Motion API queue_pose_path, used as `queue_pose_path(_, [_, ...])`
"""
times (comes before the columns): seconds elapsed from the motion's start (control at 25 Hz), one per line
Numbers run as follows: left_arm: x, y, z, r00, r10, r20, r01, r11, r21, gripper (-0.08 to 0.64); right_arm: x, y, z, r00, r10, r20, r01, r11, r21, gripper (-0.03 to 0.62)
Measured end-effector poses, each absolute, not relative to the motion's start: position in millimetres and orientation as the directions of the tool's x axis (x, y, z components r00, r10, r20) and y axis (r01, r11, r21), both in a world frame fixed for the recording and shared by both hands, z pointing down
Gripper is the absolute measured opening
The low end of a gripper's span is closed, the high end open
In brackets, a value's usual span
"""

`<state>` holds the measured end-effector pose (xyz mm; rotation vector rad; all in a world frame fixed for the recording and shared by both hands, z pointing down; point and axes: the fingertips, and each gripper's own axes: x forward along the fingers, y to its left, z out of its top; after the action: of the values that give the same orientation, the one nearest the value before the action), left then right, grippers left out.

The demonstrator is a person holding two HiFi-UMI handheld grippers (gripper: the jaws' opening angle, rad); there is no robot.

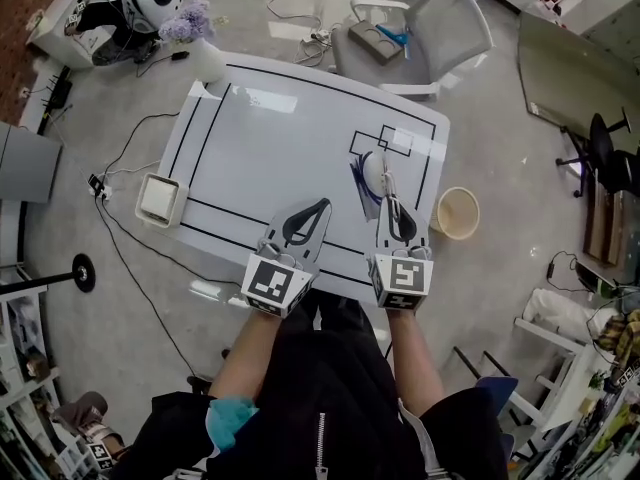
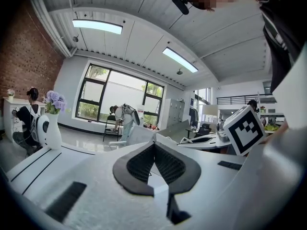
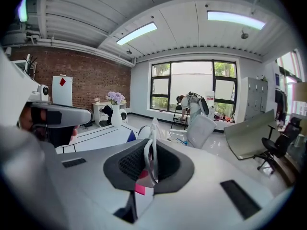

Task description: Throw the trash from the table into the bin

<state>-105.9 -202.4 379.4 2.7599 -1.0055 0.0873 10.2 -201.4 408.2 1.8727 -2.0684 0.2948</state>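
In the head view a crumpled clear-and-white wrapper [image 1: 371, 173] with a blue edge hangs over the right part of the white table [image 1: 260, 138]. My right gripper [image 1: 388, 202] is shut on it. In the right gripper view the wrapper [image 3: 153, 131] stands up out of the closed jaws [image 3: 152, 150], with a pink scrap lower down between them. My left gripper [image 1: 320, 207] hovers beside it over the table's front edge, shut with nothing in it [image 2: 154, 146]. The round tan bin [image 1: 458, 212] stands on the floor just right of the table.
A white square box [image 1: 160, 199] sits by the table's left front corner, with cables on the floor near it. A white vase of purple flowers [image 1: 196, 40] stands at the far left corner. A grey chair [image 1: 425, 30] stands beyond the table. People are at the far window [image 3: 191, 104].
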Motion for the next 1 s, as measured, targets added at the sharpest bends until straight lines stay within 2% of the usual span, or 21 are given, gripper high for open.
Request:
queue_pose_path(0.4, [-111.3,-192.7,370.8,0.796,-0.596,0.105,-0.604,-0.771,0.202,0.006,8.2,-182.8,396.8,-0.017,-0.93,0.366,-0.995,0.052,0.085,0.025])
queue_pose_path(1.0, [-55.9,-178.6,363.3,0.87,-0.49,0.05,-0.49,-0.849,0.2,0.006,54.7,-155.0,374.6,0.104,-0.944,0.313,-0.994,-0.086,0.071,0.025])
